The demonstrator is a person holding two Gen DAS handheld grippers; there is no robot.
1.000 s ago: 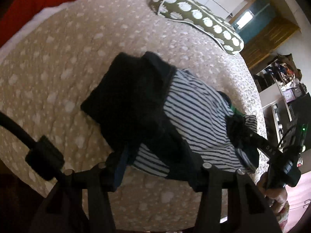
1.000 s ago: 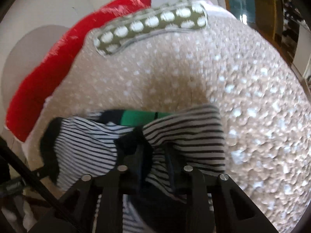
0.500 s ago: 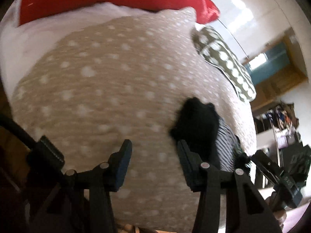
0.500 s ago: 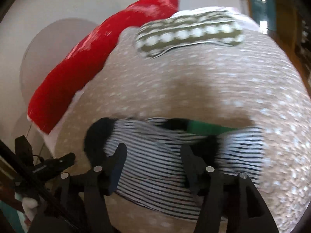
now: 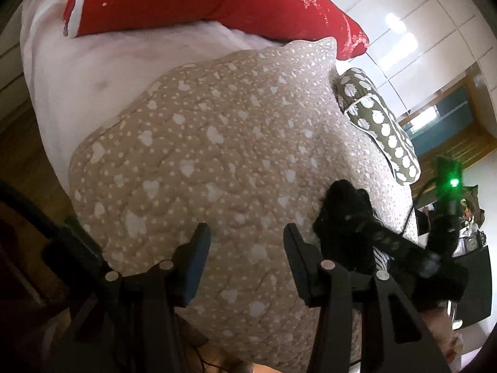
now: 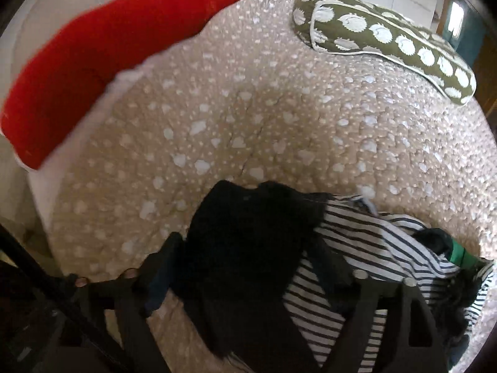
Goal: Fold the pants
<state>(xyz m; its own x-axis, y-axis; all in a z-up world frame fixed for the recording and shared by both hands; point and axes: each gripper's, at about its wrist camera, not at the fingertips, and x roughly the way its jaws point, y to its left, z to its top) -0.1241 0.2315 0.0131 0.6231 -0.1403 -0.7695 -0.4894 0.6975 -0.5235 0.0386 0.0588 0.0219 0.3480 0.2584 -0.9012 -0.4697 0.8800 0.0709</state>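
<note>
Pants (image 6: 310, 248), striped with black band, bunched at near edge of quilt (image 6: 248, 108). Left gripper (image 5: 245, 248) spread wide, empty, pants just right. Right gripper (image 6: 248, 267) over fabric; grip unclear. Between folds, likely. Next: regrasp edge, flatten, fold.

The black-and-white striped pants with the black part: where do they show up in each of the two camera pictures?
Left wrist view: the black-and-white striped pants sit low on the right, mostly a black lump beside the right jaw, with a sliver of stripes below.
Right wrist view: they fill the lower middle and right, black part left, stripes right.
Shared landmark: the long olive pillow with white spots, lying beyond them.
</note>
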